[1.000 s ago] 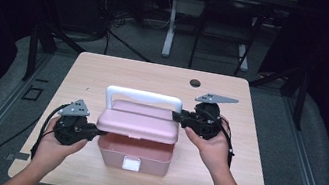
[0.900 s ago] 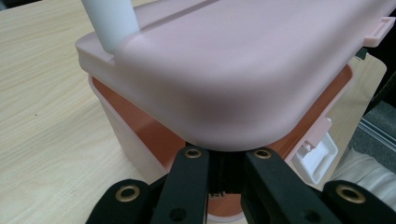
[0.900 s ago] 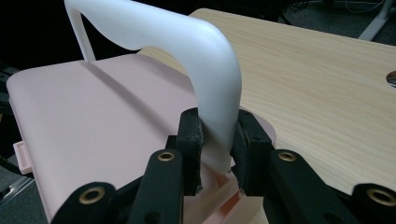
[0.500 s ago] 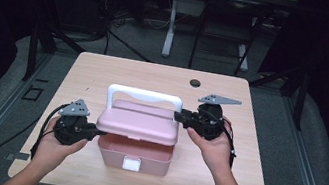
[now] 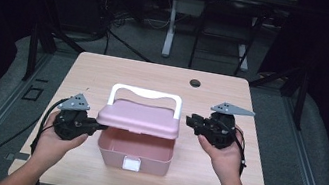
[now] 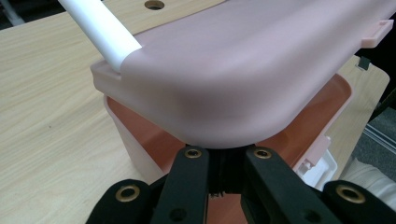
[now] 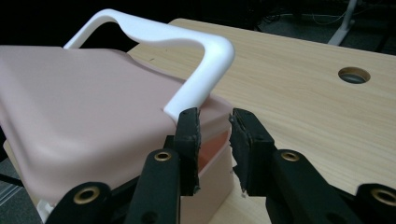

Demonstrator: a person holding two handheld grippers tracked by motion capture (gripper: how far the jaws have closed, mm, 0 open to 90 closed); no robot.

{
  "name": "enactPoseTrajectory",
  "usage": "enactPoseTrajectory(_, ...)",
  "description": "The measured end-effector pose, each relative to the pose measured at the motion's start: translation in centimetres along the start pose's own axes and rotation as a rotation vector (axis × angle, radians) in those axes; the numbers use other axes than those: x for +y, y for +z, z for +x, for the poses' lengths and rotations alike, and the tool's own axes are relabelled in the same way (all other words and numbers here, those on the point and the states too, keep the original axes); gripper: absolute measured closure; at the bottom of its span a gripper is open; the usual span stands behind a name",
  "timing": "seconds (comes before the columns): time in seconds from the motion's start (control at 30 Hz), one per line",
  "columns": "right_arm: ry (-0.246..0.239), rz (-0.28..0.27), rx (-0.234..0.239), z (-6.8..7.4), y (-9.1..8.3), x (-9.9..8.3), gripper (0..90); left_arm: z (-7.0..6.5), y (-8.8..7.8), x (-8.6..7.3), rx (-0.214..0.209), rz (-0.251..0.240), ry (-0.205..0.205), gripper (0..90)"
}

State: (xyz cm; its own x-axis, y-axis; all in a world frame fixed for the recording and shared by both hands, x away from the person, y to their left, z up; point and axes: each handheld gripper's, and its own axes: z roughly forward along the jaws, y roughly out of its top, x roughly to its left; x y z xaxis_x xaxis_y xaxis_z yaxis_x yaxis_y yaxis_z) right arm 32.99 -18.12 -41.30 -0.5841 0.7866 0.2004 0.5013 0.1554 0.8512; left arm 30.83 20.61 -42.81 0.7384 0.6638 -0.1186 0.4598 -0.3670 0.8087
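- 1 surface, light wood grain
- 1 round hole in the surface, near the far edge
- 1 pink box, single body
- 1 pink lid on it, raised at the front
- 1 white handle on the lid
- 1 white latch on the box front
- 2 grippers: left gripper, right gripper
- 2 black jaws per gripper, 4 total
- 2 grey three-cornered plates, 1 on top of each gripper
- 2 hands: left hand, right hand, 1 per gripper
- 2 metal brackets at the near corners of the surface
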Motion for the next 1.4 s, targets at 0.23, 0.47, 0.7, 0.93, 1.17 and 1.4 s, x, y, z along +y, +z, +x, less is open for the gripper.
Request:
enactPoseTrajectory(0.23,0.002,0.014,-0.001,-0.1,0.0,-1.5,73.0,0.2,-0.2,0.8,0.007,-0.005,0.004,89.8)
enactPoseTrajectory(0.47,-0.031,0.033,-0.009,0.6,0.2,-2.5,72.8,0.4,-0.4,1.5,0.012,-0.016,0.002,89.9)
enactPoseTrajectory(0.7,-0.036,0.045,0.007,1.1,0.6,-3.2,72.8,0.6,-0.4,2.1,0.015,-0.02,0.0,89.9)
enactPoseTrajectory(0.93,-0.046,0.041,0.021,1.7,0.8,-3.6,72.7,0.9,-0.4,2.6,0.017,-0.026,-0.005,89.9)
enactPoseTrajectory(1.17,-0.066,0.078,0.055,2.6,1.5,-4.2,75.7,1.2,-0.4,3.2,0.019,-0.026,-0.009,89.9)
enactPoseTrajectory(1.4,-0.091,0.095,0.076,3.4,2.3,-4.7,78.7,1.4,-0.4,3.8,0.025,-0.032,-0.013,90.0)
